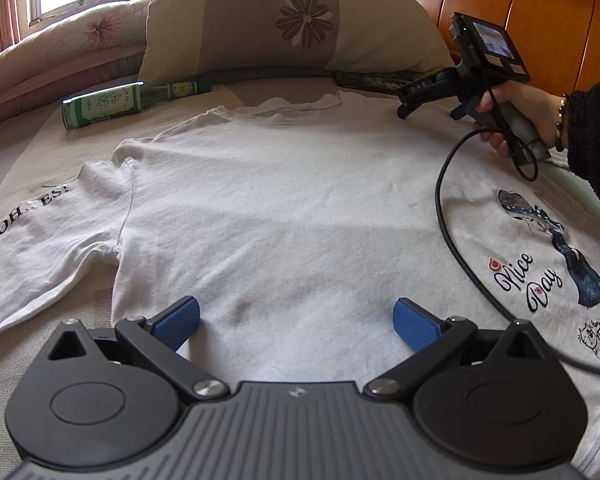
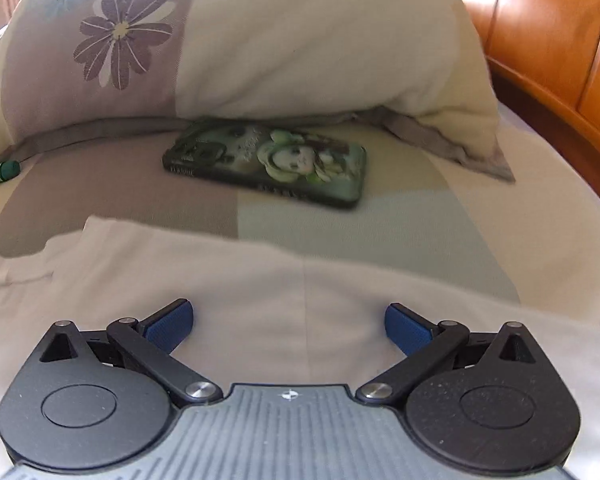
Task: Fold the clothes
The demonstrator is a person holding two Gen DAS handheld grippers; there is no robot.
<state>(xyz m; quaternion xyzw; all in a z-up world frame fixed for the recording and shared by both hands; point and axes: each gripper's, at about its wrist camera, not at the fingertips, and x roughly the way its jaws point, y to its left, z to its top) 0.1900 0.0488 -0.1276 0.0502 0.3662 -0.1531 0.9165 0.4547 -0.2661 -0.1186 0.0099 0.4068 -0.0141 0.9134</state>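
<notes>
A white cotton T-shirt lies spread flat on a bed covered with a sheet of grey, beige and pale green patches. One short sleeve, printed "OH YES!", stretches out to the left side of the left wrist view, and a folded-over part on the right side shows a "Nice Day" print with a drawn figure and a cat. The left gripper hovers low over the shirt's plain middle, its blue-padded fingers spread wide with nothing between them. The right gripper, held by a hand in a dark fuzzy sleeve, sits over the shirt's far edge near the neckline; its jaws also stand wide apart and grip nothing. A black cable trails from it across the shirt. Beyond the shirt, a phone in a green illustrated case lies on the sheet just before a large floral pillow. A green glass bottle lies on its side to the left, and an orange wooden headboard stands behind
</notes>
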